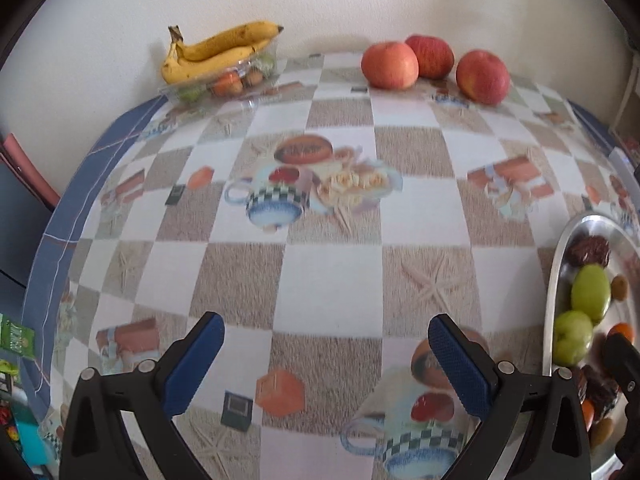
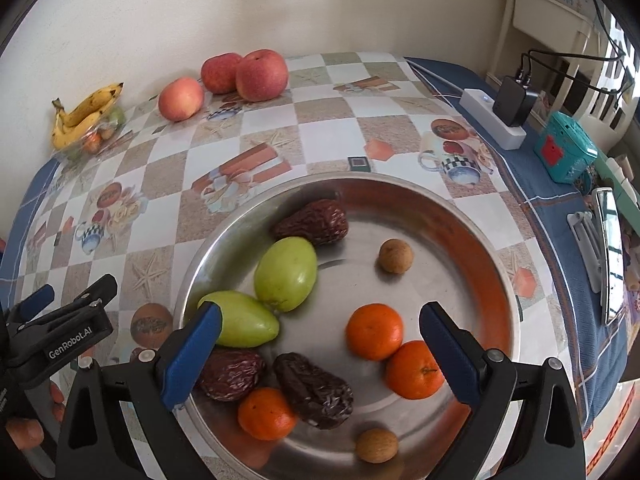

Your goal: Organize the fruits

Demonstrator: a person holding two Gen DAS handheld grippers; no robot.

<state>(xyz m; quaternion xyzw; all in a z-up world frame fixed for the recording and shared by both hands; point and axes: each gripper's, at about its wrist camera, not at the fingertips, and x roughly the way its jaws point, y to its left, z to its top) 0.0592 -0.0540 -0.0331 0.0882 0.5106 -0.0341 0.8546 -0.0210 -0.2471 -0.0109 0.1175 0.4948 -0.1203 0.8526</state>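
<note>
A round steel tray (image 2: 472,220) holds two green fruits (image 2: 286,274), three oranges (image 2: 374,332), three dark dried dates (image 2: 314,222) and two walnuts (image 2: 395,256). My right gripper (image 2: 320,354) is open and empty, hovering over the tray's near half. My left gripper (image 1: 326,364) is open and empty over the tablecloth, left of the tray (image 1: 554,280). Three red apples (image 1: 390,65) sit at the table's far edge. Bananas (image 1: 216,50) lie on a clear plastic box (image 1: 224,80) of small fruits at the far left.
The table has a checkered printed cloth (image 1: 320,264) and stands against a cream wall. At the right edge lie a white power strip (image 2: 490,118) with a black charger, a teal box (image 2: 564,146) and a mirror stand (image 2: 604,256).
</note>
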